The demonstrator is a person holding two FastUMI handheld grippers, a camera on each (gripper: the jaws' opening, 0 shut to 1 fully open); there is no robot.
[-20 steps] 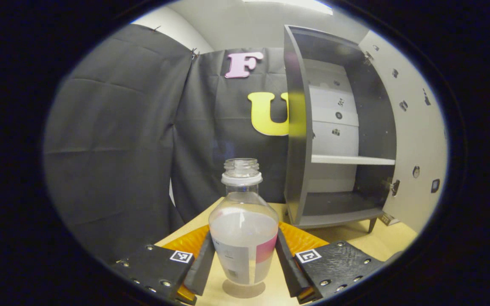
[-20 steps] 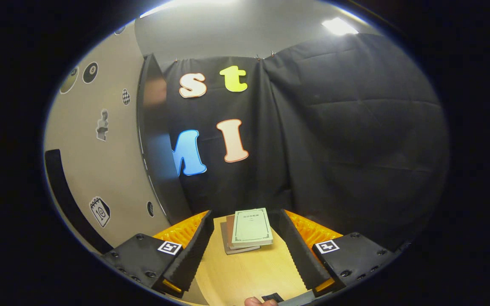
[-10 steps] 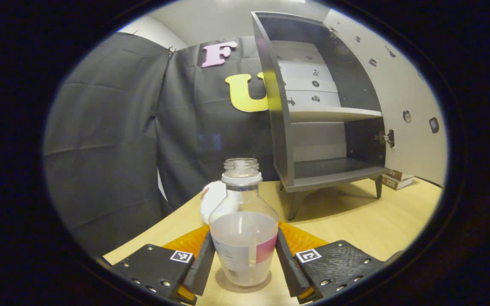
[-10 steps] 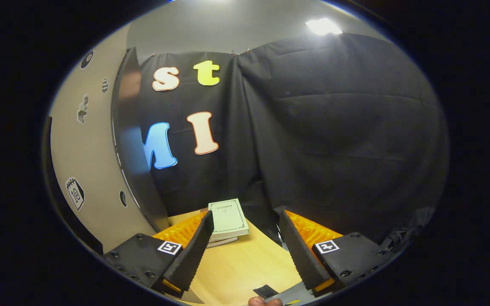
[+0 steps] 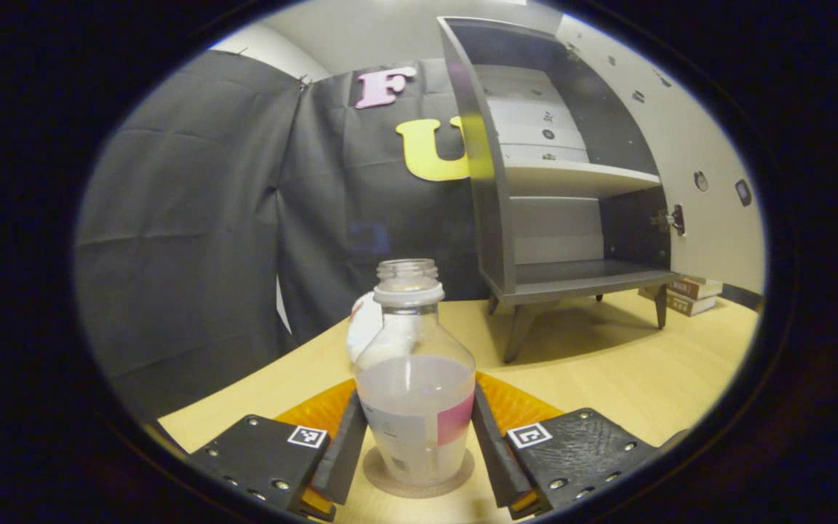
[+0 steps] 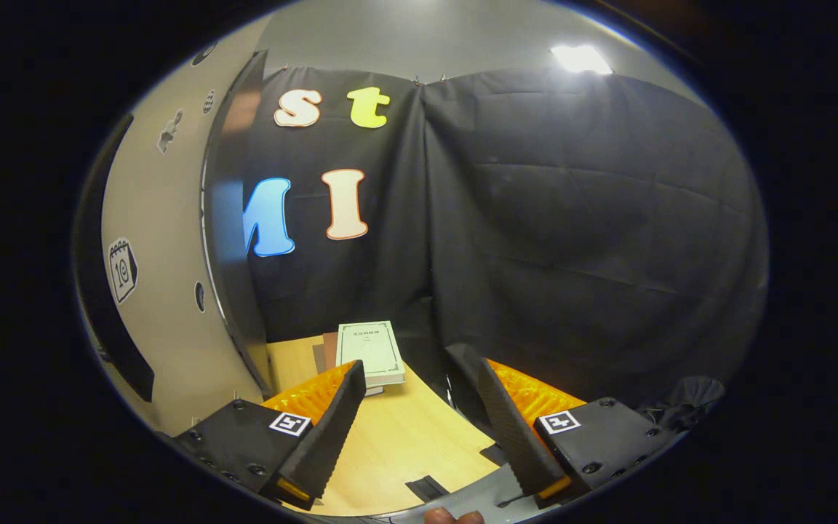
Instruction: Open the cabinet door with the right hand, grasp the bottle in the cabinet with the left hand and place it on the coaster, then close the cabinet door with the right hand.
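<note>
in the left gripper view, the left gripper (image 5: 414,437) has its fingers (image 5: 341,457) closed in on the bottle (image 5: 414,393), one pressing each side of the lower body. the bottle is clear, capless, upright, about half full of cloudy liquid, with a label that has a pink patch on it. its base sits on the coaster (image 5: 419,477), a round brownish disc lying flat on the counter (image 5: 608,371) between the fingers. whether the base bears its full weight on the coaster cannot be told.

just behind the bottle, partly hidden by its neck, is a white rounded thing (image 5: 362,327) on the counter; what it is cannot be made out. farther back and to the right stands the cabinet (image 5: 572,182), grey, on short legs, with its inside bare: a white shelf across the middle and a dark floor below. its door (image 5: 695,167) is swung wide open on the right, pale on this face with small stickers. past the cabinet's right leg lie some books (image 5: 688,291) on the counter.

in the right gripper view, the right gripper (image 6: 419,422) has its fingers spread wide apart with nothing between them, above the counter. the door's dark edge (image 6: 226,240) rises at the left, well apart from the fingers. the books (image 6: 368,349) lie stacked near the black cloth beyond the fingers. at the bottom edge a fingertip (image 6: 452,517) of the person shows.
</note>
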